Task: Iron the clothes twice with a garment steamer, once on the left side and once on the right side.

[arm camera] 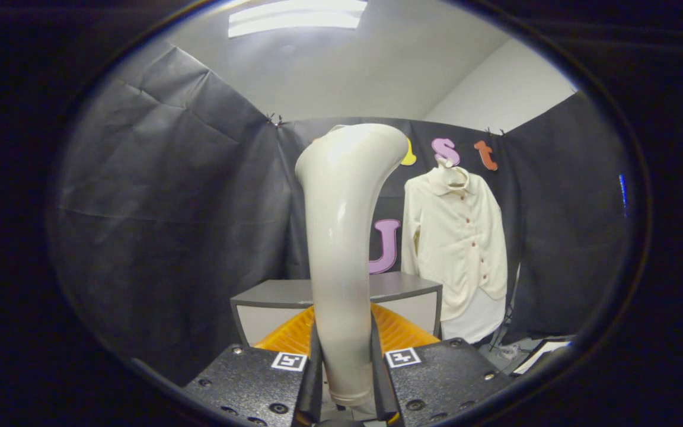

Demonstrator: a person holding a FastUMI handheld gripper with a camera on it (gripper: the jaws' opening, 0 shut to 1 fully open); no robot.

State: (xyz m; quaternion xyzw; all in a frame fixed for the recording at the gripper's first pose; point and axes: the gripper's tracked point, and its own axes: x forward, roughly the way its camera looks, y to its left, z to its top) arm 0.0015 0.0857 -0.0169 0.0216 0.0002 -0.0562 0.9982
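Observation:
A cream garment steamer (341, 237) stands upright between my fingers, its head curving toward the right at the top. My gripper (345, 362) is shut on the steamer's handle, one finger pressing each side. Beyond the fingers and to the right, a cream button-up shirt (457, 243) hangs on a hanger against the booth's black wall, well away from the steamer's head. The shirt's front faces me, with a row of small dark buttons down its middle.
A grey box-like table (401, 290) stands just beyond the fingers, left of the shirt. Black cloth walls close in on the left, back and right. Some flat objects (540, 353) lie on the floor at the lower right.

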